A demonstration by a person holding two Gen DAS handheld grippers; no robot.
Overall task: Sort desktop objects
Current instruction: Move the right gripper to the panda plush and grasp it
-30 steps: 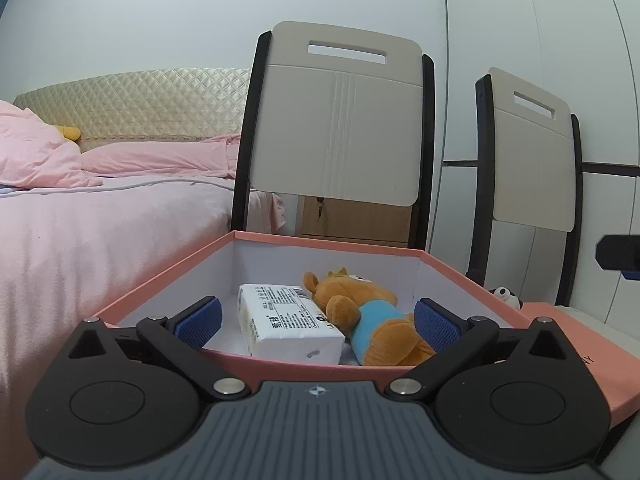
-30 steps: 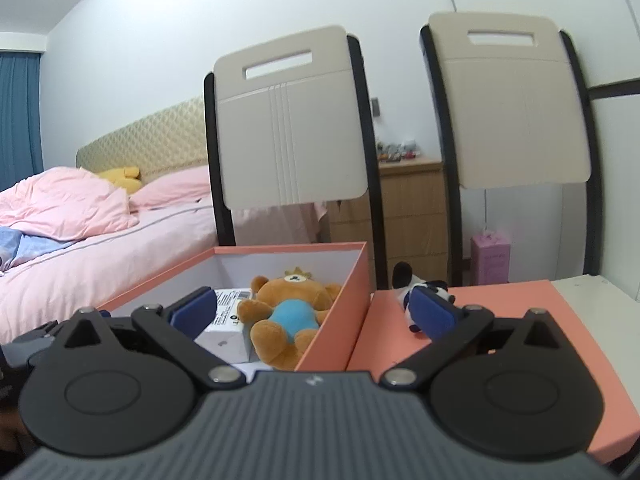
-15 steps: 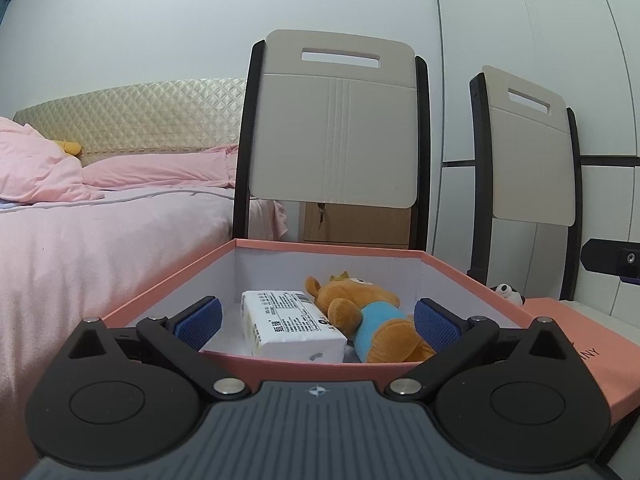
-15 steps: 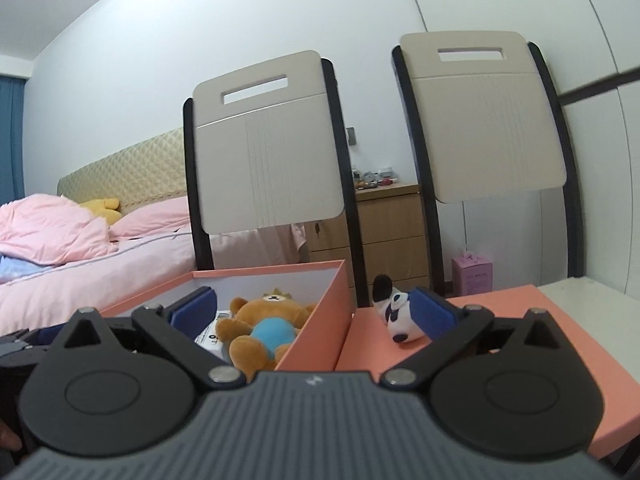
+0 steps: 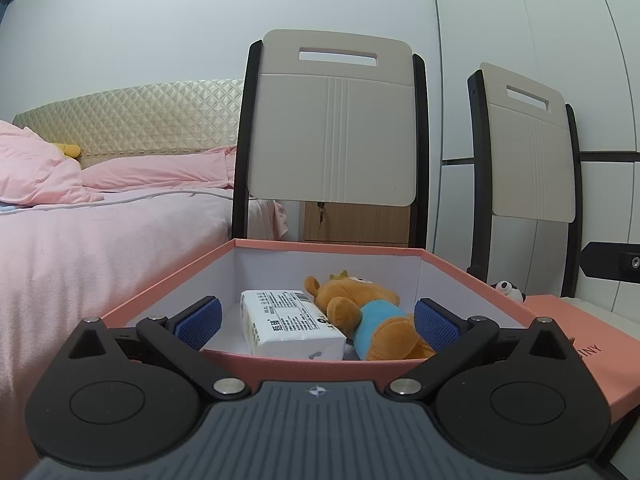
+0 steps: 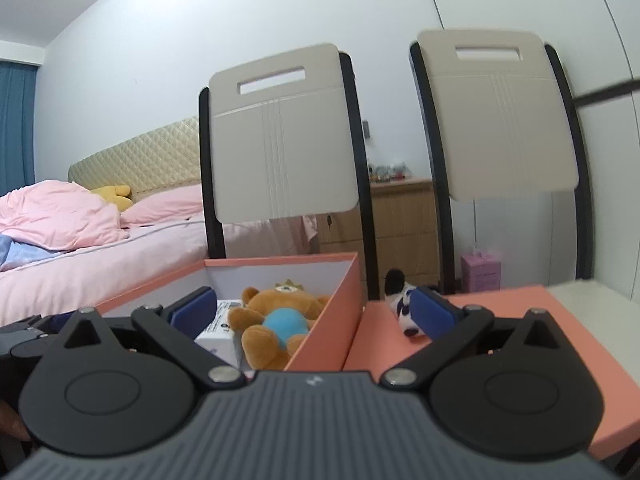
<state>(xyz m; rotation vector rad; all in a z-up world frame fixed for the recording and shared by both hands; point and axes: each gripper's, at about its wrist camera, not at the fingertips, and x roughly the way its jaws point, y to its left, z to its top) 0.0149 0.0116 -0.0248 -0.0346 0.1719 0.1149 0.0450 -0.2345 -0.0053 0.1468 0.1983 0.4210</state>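
An open salmon-pink box (image 5: 316, 247) (image 6: 320, 336) holds a white tissue pack (image 5: 288, 326) (image 6: 218, 330) and an orange plush bear in a blue shirt (image 5: 360, 312) (image 6: 276, 316). A small panda plush (image 6: 400, 300) (image 5: 508, 289) lies on the flat pink lid (image 6: 520, 320) (image 5: 576, 344) to the box's right. My left gripper (image 5: 316, 322) is open and empty at the box's near wall. My right gripper (image 6: 312, 312) is open and empty, straddling the box's right wall, with its right finger (image 6: 430, 312) beside the panda.
Two folding chairs (image 5: 332, 132) (image 6: 500, 120) stand behind the box. A bed with pink bedding (image 5: 100, 240) is at the left. A wooden dresser (image 6: 404, 216) and a small pink carton (image 6: 480, 272) stand by the far wall. The table's white edge (image 6: 592, 292) shows at right.
Both views have dropped lower and tilted upward. In the right wrist view the panda has come closer to the right finger. Both grippers stay open; the box's contents have not moved.
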